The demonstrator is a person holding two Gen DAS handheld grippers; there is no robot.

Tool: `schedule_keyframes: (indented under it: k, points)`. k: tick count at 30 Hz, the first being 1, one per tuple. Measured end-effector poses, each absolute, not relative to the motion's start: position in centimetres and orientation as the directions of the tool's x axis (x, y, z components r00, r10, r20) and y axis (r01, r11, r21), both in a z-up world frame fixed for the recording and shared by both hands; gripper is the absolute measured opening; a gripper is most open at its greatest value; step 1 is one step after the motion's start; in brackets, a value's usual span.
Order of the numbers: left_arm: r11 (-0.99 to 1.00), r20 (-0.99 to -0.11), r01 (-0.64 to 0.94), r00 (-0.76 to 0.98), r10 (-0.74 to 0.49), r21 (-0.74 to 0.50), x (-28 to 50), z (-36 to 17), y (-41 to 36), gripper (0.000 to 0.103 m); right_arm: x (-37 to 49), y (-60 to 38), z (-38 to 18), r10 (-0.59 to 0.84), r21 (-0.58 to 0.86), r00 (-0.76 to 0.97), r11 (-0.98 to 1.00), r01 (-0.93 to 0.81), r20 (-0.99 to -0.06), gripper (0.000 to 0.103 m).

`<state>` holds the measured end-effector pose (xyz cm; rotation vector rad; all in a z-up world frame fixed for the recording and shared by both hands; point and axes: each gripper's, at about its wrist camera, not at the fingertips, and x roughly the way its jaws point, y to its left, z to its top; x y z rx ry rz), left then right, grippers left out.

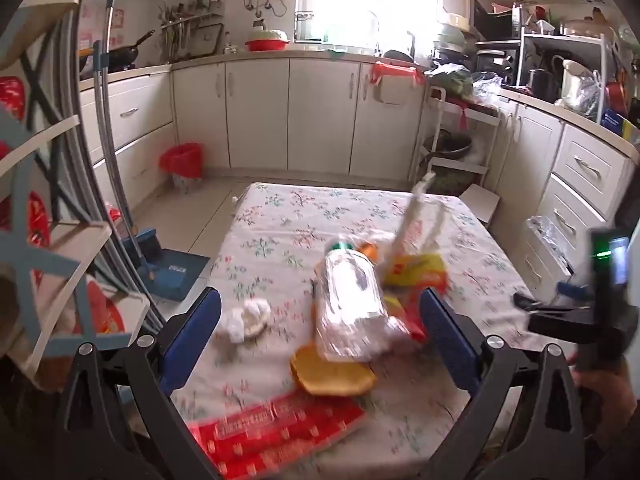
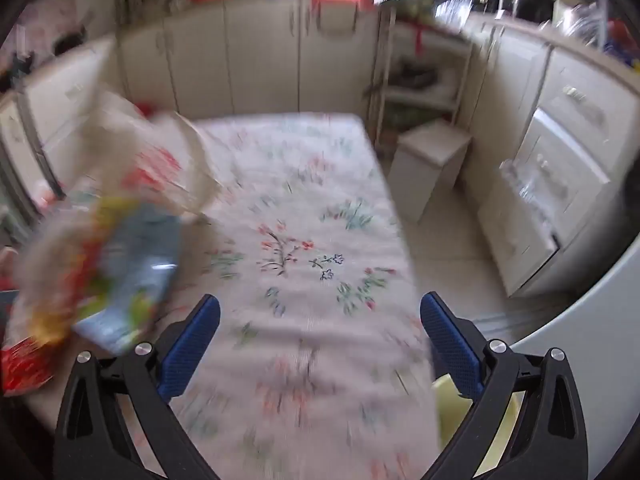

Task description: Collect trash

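This is a home kitchen. White cupboards (image 1: 320, 112) run along the walls, a black pan (image 1: 124, 54) sits at ten o'clock, shelves of pots (image 1: 560, 60) stand at two o'clock (very crowded), and a flowery table (image 1: 280, 216) fills the middle.

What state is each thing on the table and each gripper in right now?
left gripper: open, empty
right gripper: open, empty
plastic bottle: lying on its side, capped
tissue wad: crumpled, on the tablecloth
red wrapper: lying flat near the table edge
red-lined bin: on the floor, open
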<state>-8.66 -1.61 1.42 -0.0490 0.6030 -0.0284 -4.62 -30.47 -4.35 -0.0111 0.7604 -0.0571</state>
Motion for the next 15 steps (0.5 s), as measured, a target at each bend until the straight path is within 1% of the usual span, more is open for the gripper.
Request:
schedule_keyframes:
  k: [3, 4, 7, 15]
  points:
    - [0.998, -0.566, 0.001, 0.823, -0.04, -0.07, -12.0, 2.2, -2.4, 0.095, -10.9, -30.2, -0.1, -0.055, -0.025, 0.824, 0.998, 0.05, -0.565, 0.096]
    - [0.996, -0.567, -0.008, 0.823, -0.043, -0.087, -13.4, 2.6, -2.6, 0.095, -13.1, -29.9, 1.2, -0.04, -0.025, 0.842, 0.999, 0.031, -0.537, 0.096]
    - [0.993, -0.561, -0.018, 0.826, -0.05, -0.114, -16.6, 3.5, -3.1, 0.095, -18.3, -28.9, 3.9, -0.002, -0.02, 0.867, 1.0, -0.01, -0.498, 0.096]
    - [0.998, -0.522, -0.022, 0.853, -0.008, -0.051, -24.9, 6.5, -4.6, 0.095, -26.1, -26.9, 6.1, 0.008, -0.023, 0.889, 1.0, -0.021, -0.457, 0.096]
